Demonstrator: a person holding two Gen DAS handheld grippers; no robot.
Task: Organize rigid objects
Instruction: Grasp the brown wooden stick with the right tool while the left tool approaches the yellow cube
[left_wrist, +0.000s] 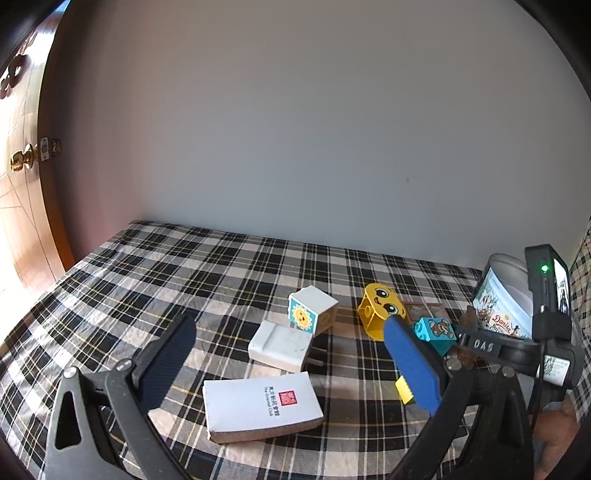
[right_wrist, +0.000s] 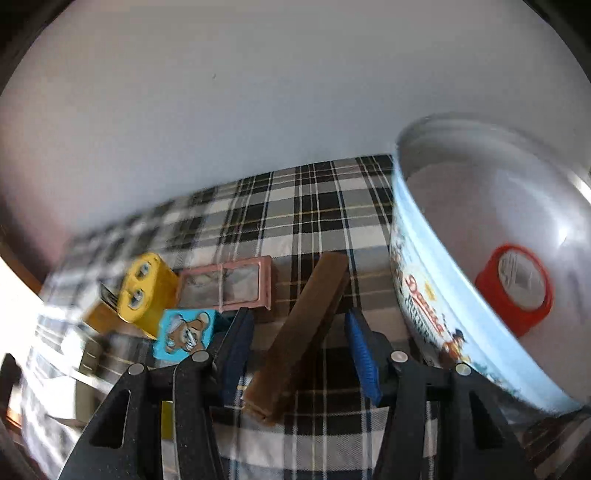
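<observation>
Plaid cloth (left_wrist: 258, 266) meets grey wall (left_wrist: 295, 129); left fingers (left_wrist: 288, 365) spread empty; right fingers (right_wrist: 299, 354) clamp brown bar (right_wrist: 303, 325).

Woven plaid cloth (left_wrist: 229, 258) looking matt, tin (right_wrist: 424, 280) shining glossy metal inside, yellow block (left_wrist: 376, 310) showing smooth plastic

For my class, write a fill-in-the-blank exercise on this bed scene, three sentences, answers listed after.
1. The only thing inside the round tin is a roll of ____ tape.
2. The right gripper holds a long ____ block between its pads.
3. The yellow block has a ____ printed on it.

Missing words: red; brown; face
</observation>
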